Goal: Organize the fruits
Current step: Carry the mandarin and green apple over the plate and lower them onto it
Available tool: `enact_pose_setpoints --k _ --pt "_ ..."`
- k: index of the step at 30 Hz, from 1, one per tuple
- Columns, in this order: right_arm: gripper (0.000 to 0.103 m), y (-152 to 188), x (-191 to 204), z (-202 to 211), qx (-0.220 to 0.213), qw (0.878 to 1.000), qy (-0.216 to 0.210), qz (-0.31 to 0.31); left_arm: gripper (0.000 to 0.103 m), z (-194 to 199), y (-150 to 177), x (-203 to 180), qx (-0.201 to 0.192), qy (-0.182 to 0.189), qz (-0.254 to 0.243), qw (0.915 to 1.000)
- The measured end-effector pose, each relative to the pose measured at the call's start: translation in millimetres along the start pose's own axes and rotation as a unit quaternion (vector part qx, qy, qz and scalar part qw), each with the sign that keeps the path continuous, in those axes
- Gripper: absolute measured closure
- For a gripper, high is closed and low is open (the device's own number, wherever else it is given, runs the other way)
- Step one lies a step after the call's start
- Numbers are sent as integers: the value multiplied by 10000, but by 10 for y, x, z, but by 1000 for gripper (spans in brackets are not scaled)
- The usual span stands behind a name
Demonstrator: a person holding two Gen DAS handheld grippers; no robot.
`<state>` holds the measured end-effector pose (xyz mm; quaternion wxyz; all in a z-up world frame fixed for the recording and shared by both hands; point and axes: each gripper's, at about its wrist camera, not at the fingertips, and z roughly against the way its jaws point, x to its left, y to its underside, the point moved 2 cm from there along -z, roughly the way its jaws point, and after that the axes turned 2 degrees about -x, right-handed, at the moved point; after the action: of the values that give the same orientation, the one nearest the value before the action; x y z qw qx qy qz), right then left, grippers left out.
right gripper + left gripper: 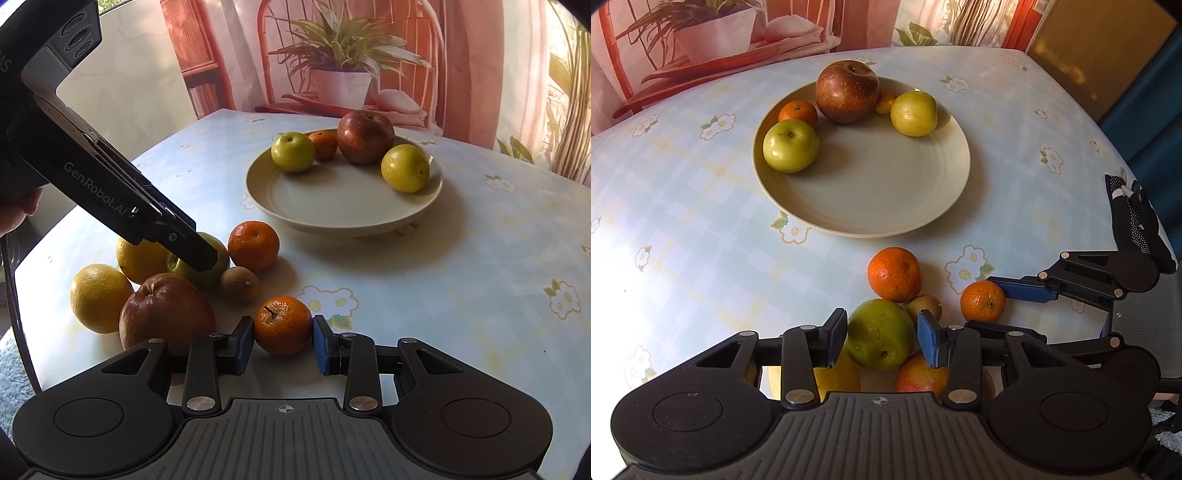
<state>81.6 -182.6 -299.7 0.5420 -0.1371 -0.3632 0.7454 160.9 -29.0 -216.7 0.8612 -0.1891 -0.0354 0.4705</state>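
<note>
Two wrist views of a table (683, 192) covered with a pale blue checked cloth printed with white flowers. Near the far side stands a cream plate (886, 206), round and shallow. On it lie a large dark red apple (846, 90) with a speckled skin, a green apple (790, 145) at the left rim, a yellow-green apple (913, 113) to the right, and a small mandarin (798, 112) between the red and the green one. A small yellow fruit (884, 103) shows only in part behind the red apple; its kind cannot be told.

The rest of the fruit lies in a cluster on the cloth in front of the plate. The left gripper (882, 338) points steeply down over a large green apple (879, 334), glossy with a faint brown spot; the blue pads stand at both of its sides and appear to press on it. Touching this apple are an orange mandarin (894, 274), a small brown fruit (925, 304) and a red-yellow apple (166, 312). Two lemons (98, 297) lie at the cluster's left in the right wrist view.

The right gripper (282, 338) is closed on a second mandarin (282, 325), bright orange with a dimpled skin and a short dark stem; both pads touch its sides, and it rests on the cloth just beside a printed flower.
</note>
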Motion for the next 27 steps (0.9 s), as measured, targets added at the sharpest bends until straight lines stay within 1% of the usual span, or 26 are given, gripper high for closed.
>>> enact_pose_setpoints --k 11,14,27 --pt "72 5 -26 5 -24 10000 17 -39 56 -55 6 -92 101 -350 -453 9983" --pt "72 13 -30 17 -23 10000 31 -49 55 -60 9 -102 99 -392 -470 9981" --pt "72 19 -51 22 -49 9999 33 -119 56 -62 30 -94 22 -376 -413 9984"
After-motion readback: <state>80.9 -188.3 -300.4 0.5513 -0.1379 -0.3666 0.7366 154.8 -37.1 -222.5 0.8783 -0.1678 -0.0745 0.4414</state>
